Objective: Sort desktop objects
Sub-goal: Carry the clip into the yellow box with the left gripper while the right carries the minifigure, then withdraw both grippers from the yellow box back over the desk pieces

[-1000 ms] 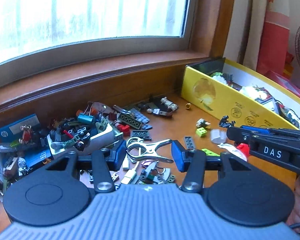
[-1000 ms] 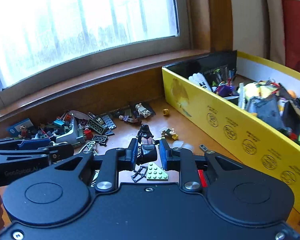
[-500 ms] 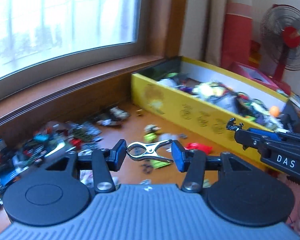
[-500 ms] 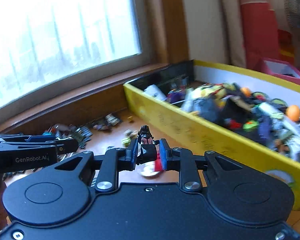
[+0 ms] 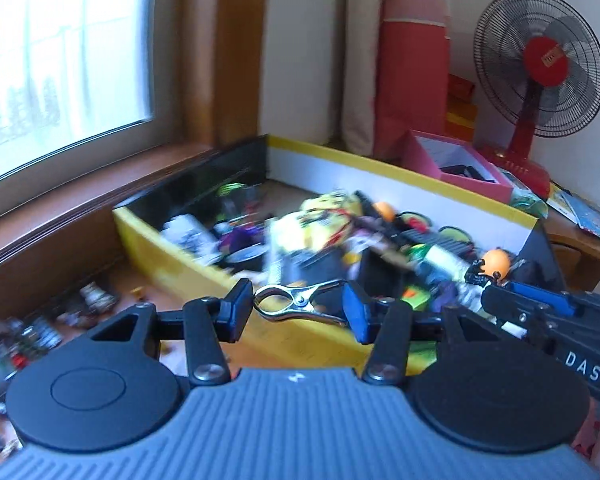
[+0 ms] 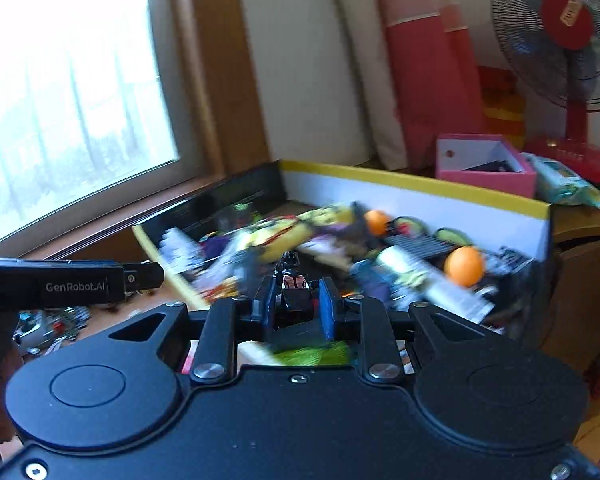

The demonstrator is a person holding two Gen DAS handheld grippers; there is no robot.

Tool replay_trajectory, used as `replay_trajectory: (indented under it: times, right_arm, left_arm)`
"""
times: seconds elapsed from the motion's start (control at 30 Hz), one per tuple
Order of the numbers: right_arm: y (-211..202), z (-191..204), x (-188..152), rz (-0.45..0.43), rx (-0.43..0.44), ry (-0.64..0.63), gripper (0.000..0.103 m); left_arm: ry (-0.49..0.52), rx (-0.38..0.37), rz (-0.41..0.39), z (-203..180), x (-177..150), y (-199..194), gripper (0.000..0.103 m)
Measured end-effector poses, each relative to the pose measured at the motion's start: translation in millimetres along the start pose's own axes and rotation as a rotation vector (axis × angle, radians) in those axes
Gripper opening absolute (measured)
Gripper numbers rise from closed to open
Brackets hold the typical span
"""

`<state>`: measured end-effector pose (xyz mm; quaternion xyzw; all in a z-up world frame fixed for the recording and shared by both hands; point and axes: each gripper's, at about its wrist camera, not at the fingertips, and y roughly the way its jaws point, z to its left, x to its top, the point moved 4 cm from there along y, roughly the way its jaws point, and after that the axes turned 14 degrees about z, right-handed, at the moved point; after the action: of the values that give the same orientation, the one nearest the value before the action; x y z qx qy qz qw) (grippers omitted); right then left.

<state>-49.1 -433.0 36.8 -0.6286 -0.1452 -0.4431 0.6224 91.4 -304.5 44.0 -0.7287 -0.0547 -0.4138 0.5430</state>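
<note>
**Both grippers loaded at the yellow box**

Left wrist view: the left gripper (image 5: 298,312) is clamped on a metal spring clip (image 5: 300,307), which lies crosswise between the blue pads with its ring end touching the left pad and its handles reaching the right one. The clip sits in front of the near wall of the yellow box (image 5: 172,268), roughly over its rim. The box is crowded with toys, most of them smeared by motion blur; an orange ball (image 5: 497,261) at its right end stays readable. To the right, the right gripper (image 5: 500,294) enters side-on, with a small dark minifigure (image 5: 478,276) showing at its tip, next to the ball. Loose bricks (image 5: 32,340) lie scattered on the wooden desk (image 5: 112,280) to the left of the box. A red fan (image 5: 540,68) and a pink box (image 5: 456,164) stand behind.

Right wrist view: here the minifigure (image 6: 294,292) is seen head-on, upright, pinched at the body between the right gripper's (image 6: 296,308) closed-in pads, with the box's contents behind it; it appears to hang over the box interior, though blur makes the depth uncertain. This view shows two orange balls (image 6: 463,266) rather than one. The left gripper (image 6: 140,276) appears only as a dark bar from the left edge; its clip is not visible from this side. Something green (image 6: 312,354) shows below the fingers, too blurred to identify.
</note>
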Motion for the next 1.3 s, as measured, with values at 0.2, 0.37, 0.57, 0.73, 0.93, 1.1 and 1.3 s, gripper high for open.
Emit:
replay_trajectory:
  times: [0.2, 0.37, 0.57, 0.73, 0.93, 1.1, 1.3]
  right_arm:
    - [11, -54, 8, 0.008, -0.035, 0.045, 0.022]
    - [18, -90, 10, 0.029, -0.063, 0.081, 0.022]
    - [32, -105, 12, 0.055, -0.073, 0.092, 0.022]
    - [45, -110, 15, 0.064, -0.058, 0.097, 0.023]
    - [40, -115, 14, 0.051, -0.039, 0.112, 0.038]
    - [38, -122, 8, 0.051, -0.017, 0.142, 0.049]
    - [34, -121, 4, 0.039, -0.007, 0.14, 0.061]
  left_arm:
    - [0.047, -0.005, 0.02, -44, 28, 40, 0.054]
    - [0.063, -0.002, 0.045, -69, 43, 70, 0.054]
    - [0.074, 0.011, 0.054, -77, 50, 86, 0.055]
    - [0.071, 0.029, 0.07, -75, 57, 94, 0.066]
    - [0.091, 0.042, 0.101, -83, 63, 100, 0.082]
    - [0.106, 0.048, 0.116, -96, 66, 101, 0.092]
    - [0.109, 0.067, 0.131, -101, 63, 101, 0.103]
